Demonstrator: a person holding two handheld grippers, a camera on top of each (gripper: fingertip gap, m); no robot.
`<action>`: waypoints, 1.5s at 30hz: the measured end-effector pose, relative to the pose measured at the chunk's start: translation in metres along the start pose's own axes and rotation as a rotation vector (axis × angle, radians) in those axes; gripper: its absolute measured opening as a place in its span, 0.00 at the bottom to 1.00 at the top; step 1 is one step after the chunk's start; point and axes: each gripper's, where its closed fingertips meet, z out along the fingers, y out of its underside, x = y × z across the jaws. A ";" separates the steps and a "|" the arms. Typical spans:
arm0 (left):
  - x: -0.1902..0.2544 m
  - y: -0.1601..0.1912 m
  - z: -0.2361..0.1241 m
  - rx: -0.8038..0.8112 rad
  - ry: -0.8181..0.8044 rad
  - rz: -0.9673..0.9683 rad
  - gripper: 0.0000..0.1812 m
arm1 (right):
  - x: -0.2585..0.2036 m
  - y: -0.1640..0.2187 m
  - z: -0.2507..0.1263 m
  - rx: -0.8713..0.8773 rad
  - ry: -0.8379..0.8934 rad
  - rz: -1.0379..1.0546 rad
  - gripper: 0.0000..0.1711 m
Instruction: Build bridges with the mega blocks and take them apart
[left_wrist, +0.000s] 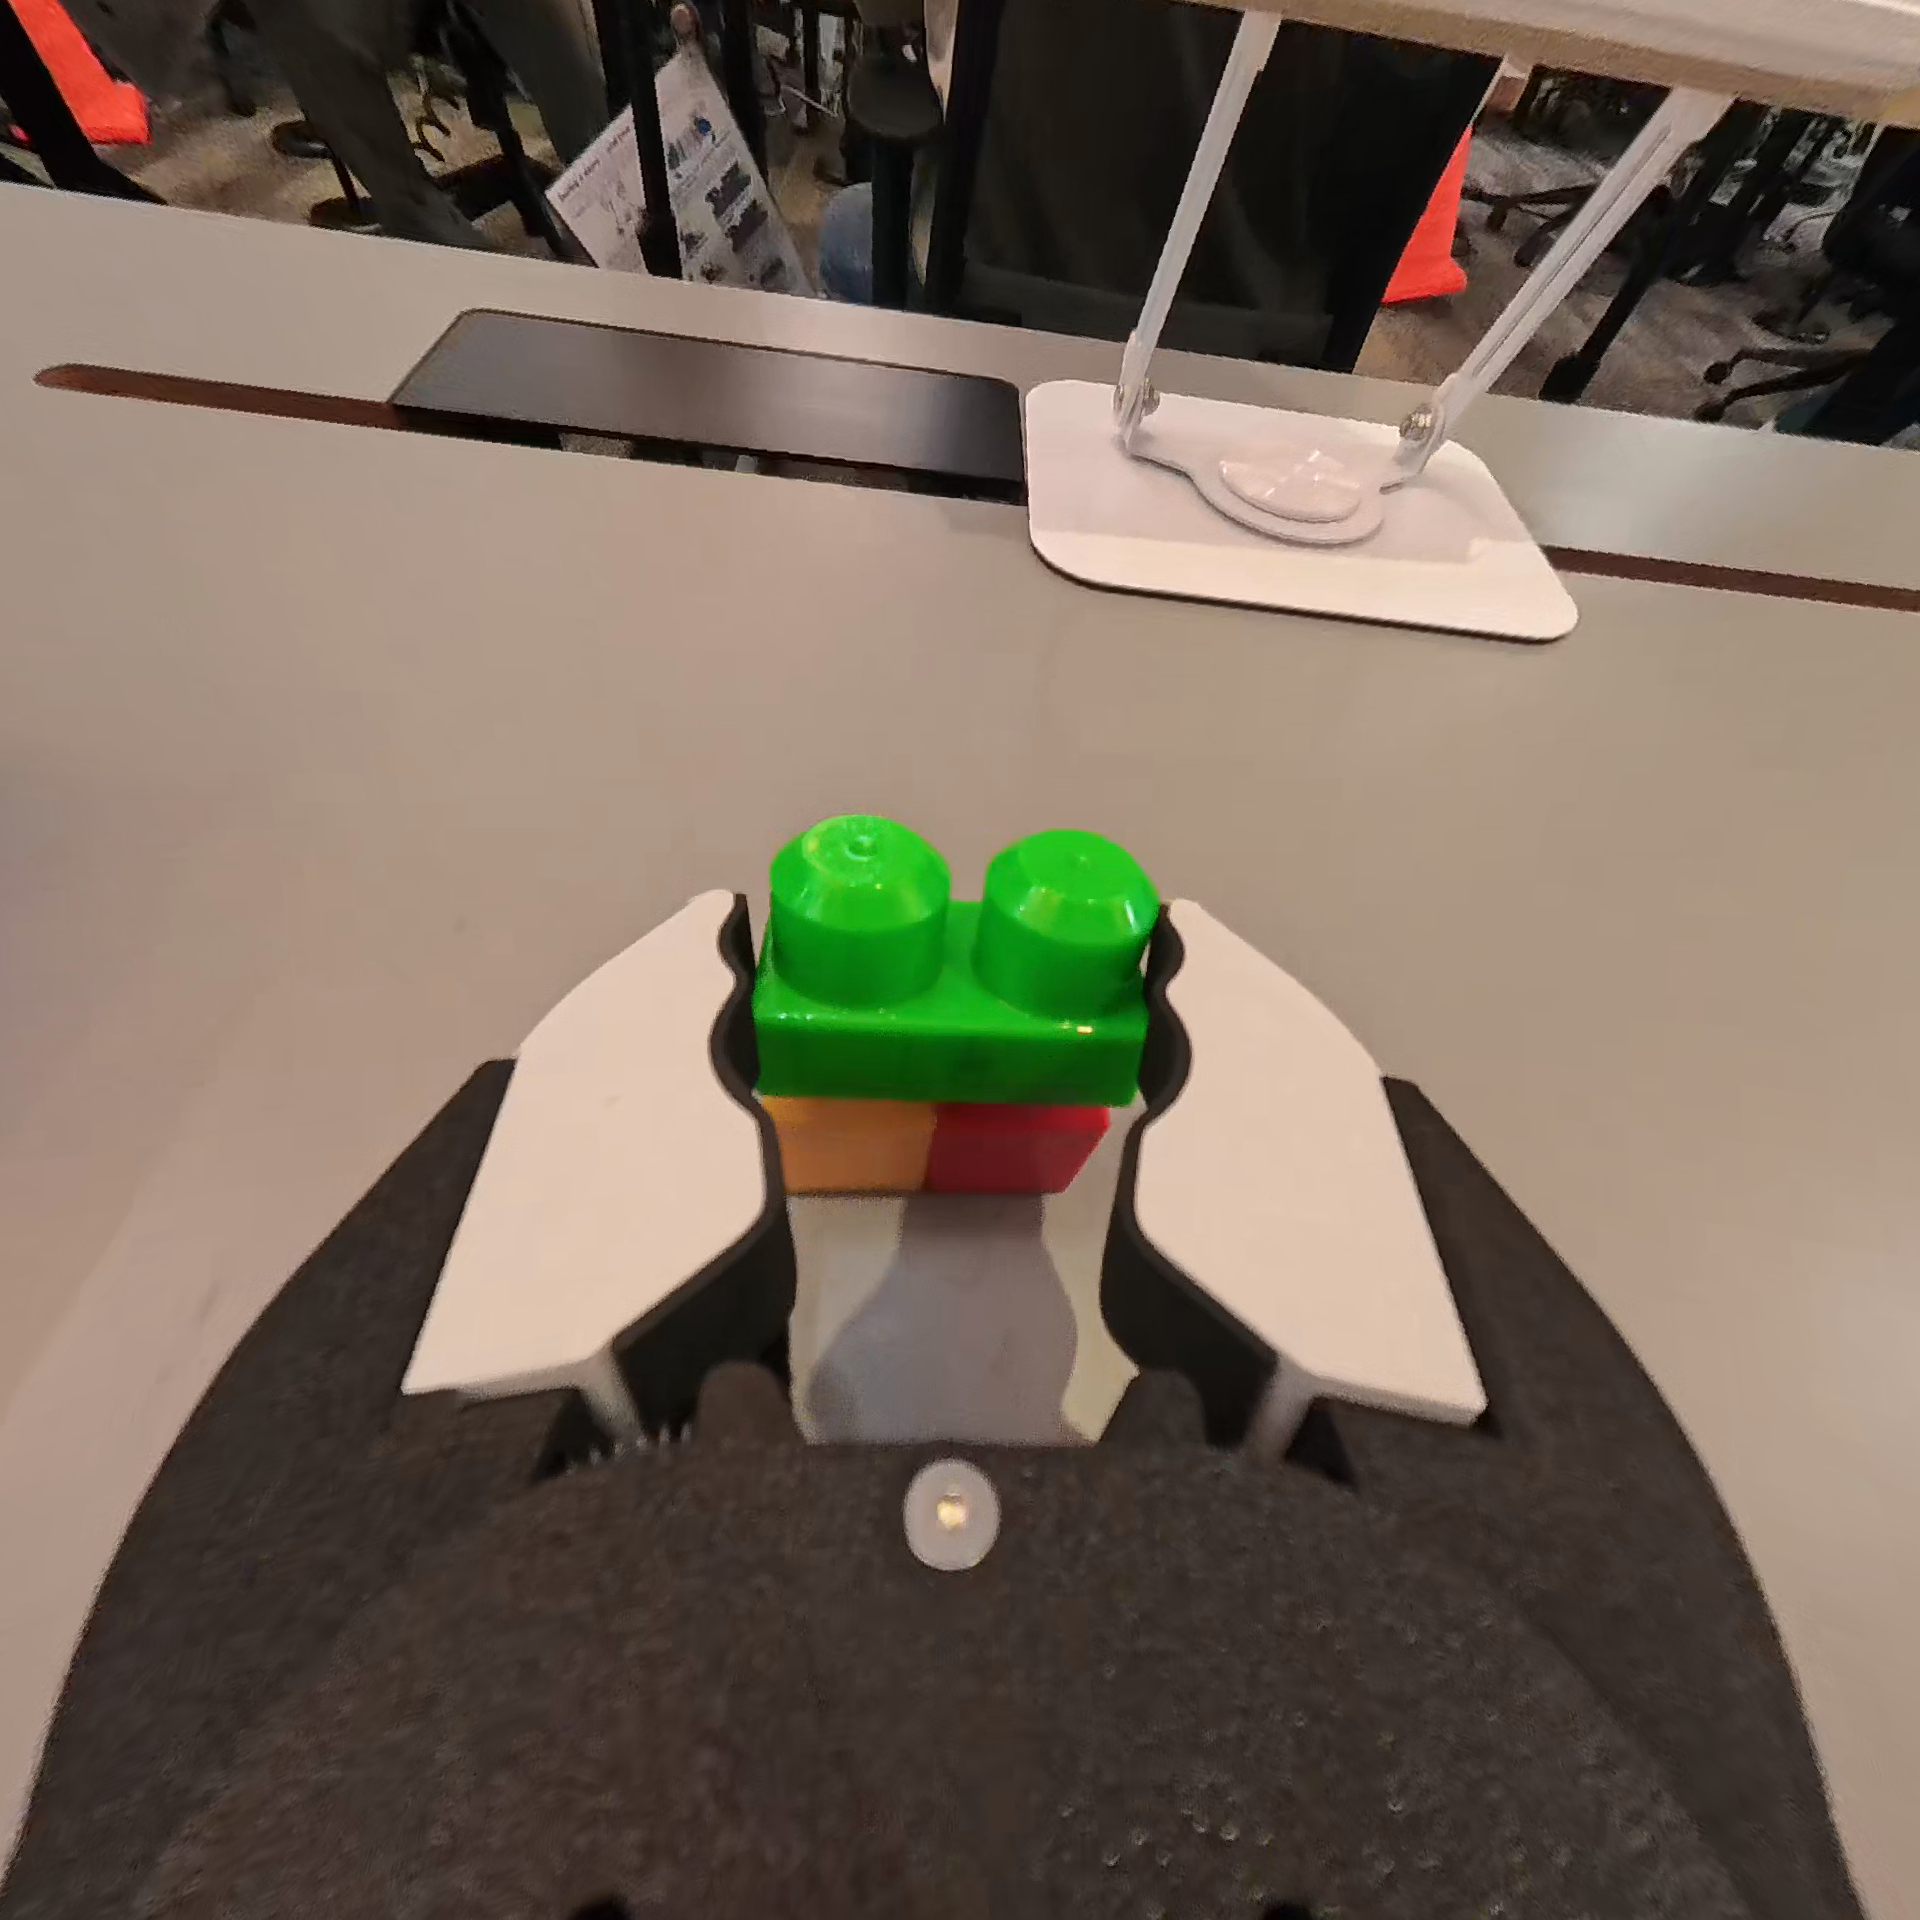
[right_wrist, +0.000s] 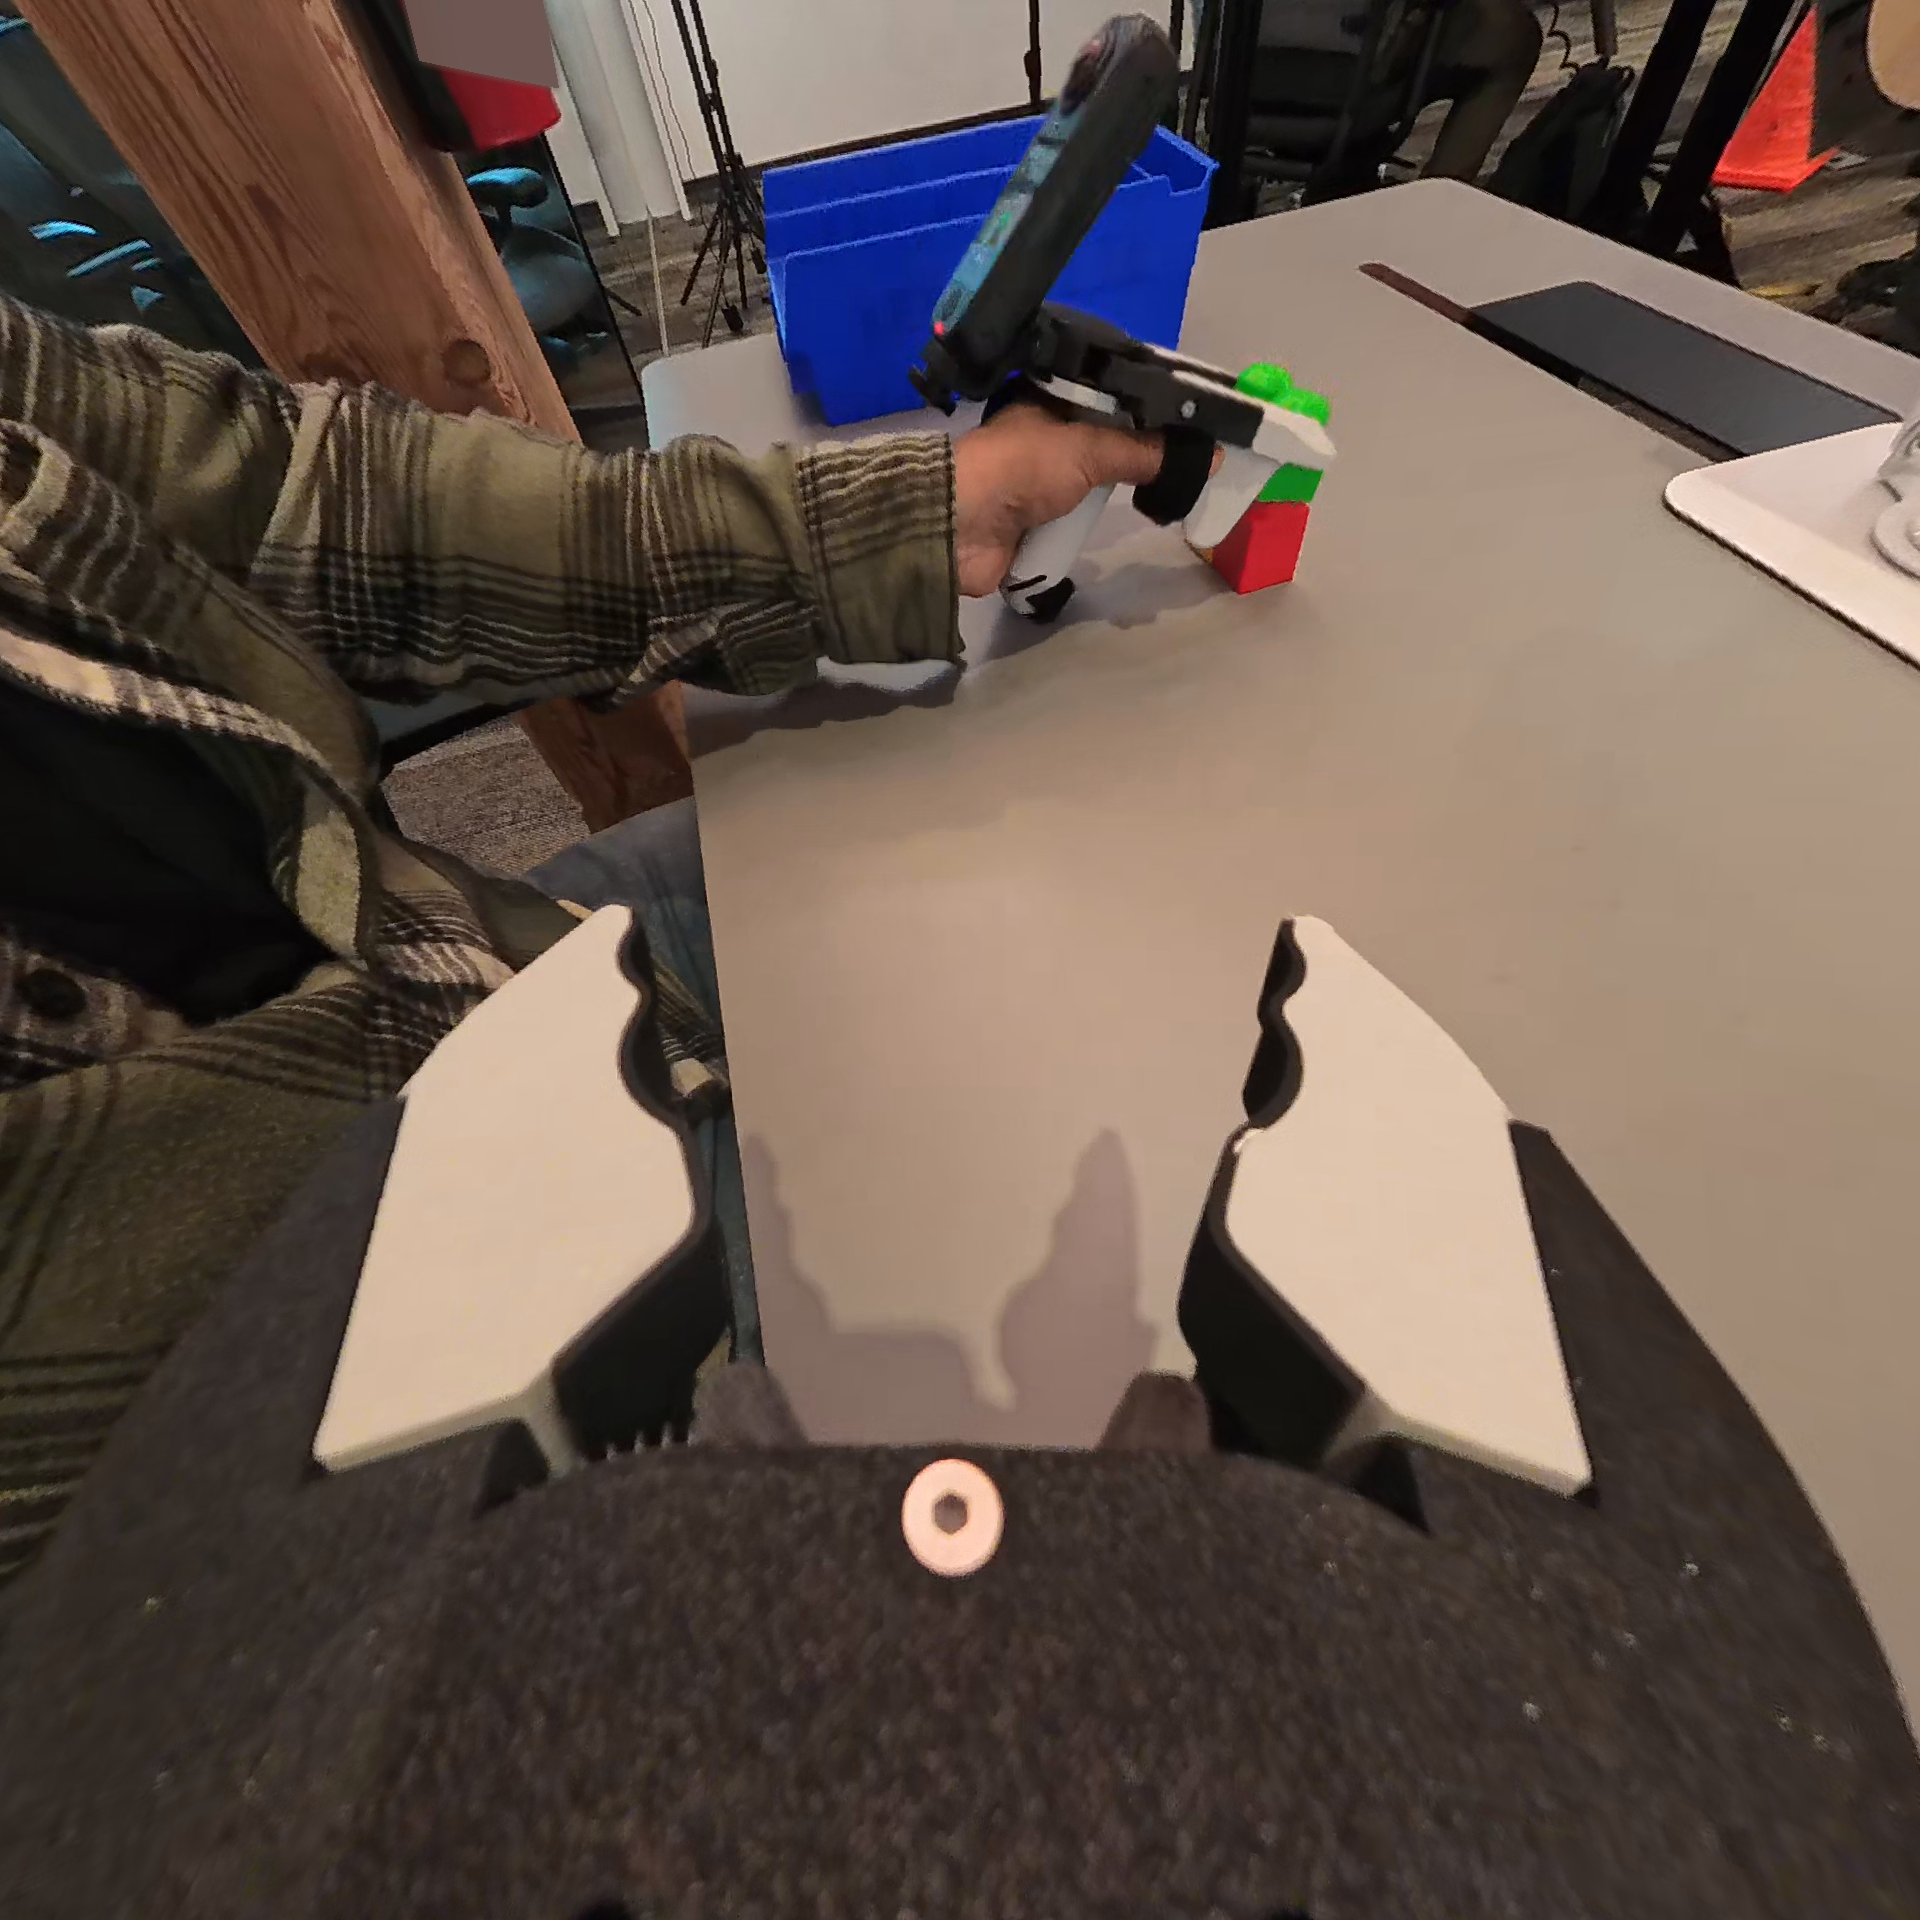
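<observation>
Left wrist view: the left gripper (left_wrist: 951, 997) is closing on the green block (left_wrist: 948, 1023), its two dark pads pressing against the block's short ends at centre frame. The green block is spanning an orange block (left_wrist: 854, 1143) and a red block (left_wrist: 1016, 1145), which are sitting side by side and touching on the grey table (left_wrist: 416, 727). Whether the bridge is being pressed together or pulled apart cannot be told from this frame; in either case, the next move is likely calling for a straight vertical motion with the lower blocks held steady. The lower halves of the orange and red blocks are being cut off by the fingers. A white stand base (left_wrist: 1299, 520) is lying at upper right, a black panel (left_wrist: 707, 390) at upper centre.

Right wrist view: the right gripper (right_wrist: 961, 1039) is hovering wide and empty over bare table at lower centre, well apart from the blocks. At upper centre the person's hand (right_wrist: 1039, 488) is gripping the left tool, which is hiding the orange block and most of the green block; the red block is showing beneath it. A blue bin (right_wrist: 883, 270) is standing behind. Judged from here, the free gripper is likely being needed to brace the base blocks
</observation>
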 end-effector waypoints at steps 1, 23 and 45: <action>0.000 0.000 0.000 -0.003 0.000 -0.001 0.40 | 0.000 -0.001 -0.001 0.001 0.003 -0.001 0.64; -0.001 0.005 -0.002 -0.033 0.058 -0.027 0.42 | 0.002 -0.012 0.005 -0.023 0.005 -0.031 0.67; 0.000 -0.005 -0.011 0.023 0.082 0.000 0.48 | -0.002 -0.015 0.010 -0.044 0.000 -0.045 0.67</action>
